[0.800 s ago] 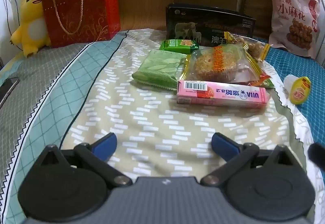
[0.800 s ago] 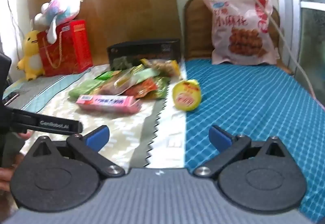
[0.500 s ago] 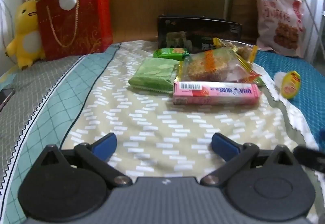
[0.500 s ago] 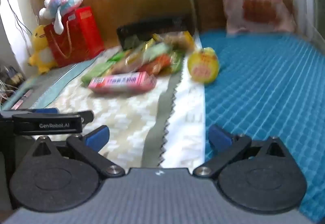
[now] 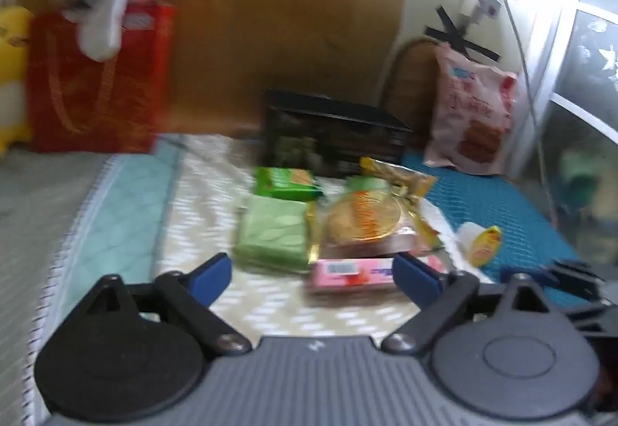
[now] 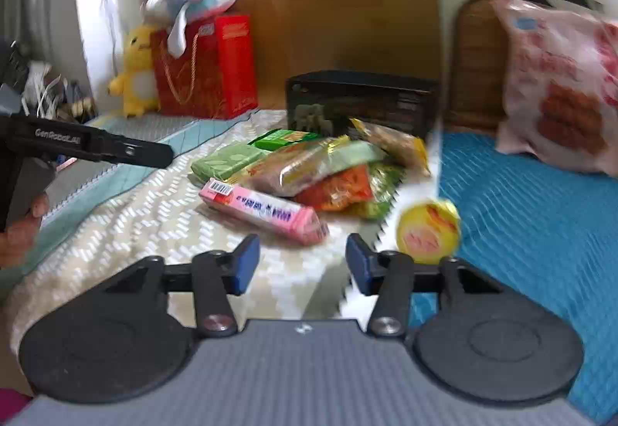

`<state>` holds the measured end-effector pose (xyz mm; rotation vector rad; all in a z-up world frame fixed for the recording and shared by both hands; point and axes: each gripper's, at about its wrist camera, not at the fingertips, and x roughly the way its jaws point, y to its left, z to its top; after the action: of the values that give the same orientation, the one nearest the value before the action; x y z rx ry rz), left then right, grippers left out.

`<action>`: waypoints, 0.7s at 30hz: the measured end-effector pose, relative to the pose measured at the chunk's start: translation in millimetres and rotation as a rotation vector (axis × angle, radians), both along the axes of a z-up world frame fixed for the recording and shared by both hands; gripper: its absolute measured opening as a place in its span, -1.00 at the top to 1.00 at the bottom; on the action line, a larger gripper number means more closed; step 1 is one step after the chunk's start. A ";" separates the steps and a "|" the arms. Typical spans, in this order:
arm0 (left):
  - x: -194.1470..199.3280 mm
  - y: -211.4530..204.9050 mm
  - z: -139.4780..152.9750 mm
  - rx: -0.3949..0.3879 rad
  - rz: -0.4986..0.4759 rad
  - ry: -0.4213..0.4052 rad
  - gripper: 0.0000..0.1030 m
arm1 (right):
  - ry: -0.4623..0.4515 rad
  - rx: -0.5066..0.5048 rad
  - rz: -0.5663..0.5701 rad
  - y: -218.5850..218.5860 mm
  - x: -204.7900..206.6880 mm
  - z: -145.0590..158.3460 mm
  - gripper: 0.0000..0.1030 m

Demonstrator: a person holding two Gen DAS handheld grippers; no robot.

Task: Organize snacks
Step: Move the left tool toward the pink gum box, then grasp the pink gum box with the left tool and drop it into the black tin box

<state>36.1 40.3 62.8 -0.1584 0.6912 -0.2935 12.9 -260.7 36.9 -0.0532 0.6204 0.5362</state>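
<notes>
Right gripper (image 6: 302, 269) fingers narrowed since earlier, still parted, empty, near pink box (image 6: 264, 210); left gripper (image 5: 312, 275) wide apart before it.

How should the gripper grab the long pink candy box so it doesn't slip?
Grip the pink candy box across its narrow width near the middle, coming down from above. It lies flat on the bedspread, long and slim, so its two long sides fit between the fingers. Its front long side is free; the snack pile crowds the back. The right gripper, open, looks nearest.
</notes>
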 end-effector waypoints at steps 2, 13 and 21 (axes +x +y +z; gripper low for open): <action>18.0 -5.9 -8.4 -0.022 -0.012 0.049 -0.46 | 0.045 -0.005 0.034 -2.9 20.6 -4.7 0.27; 33.9 -28.9 -35.8 -0.137 -0.058 0.156 0.01 | 0.053 -0.022 0.100 -0.6 35.8 7.3 0.40; 44.3 -44.5 57.8 -0.051 -0.104 -0.026 -0.04 | -0.152 -0.029 0.082 -9.7 87.8 88.4 0.40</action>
<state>80.4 -4.2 120.7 -0.1668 0.6677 -0.4121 100.7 -270.4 125.2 -0.1461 0.4795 0.5963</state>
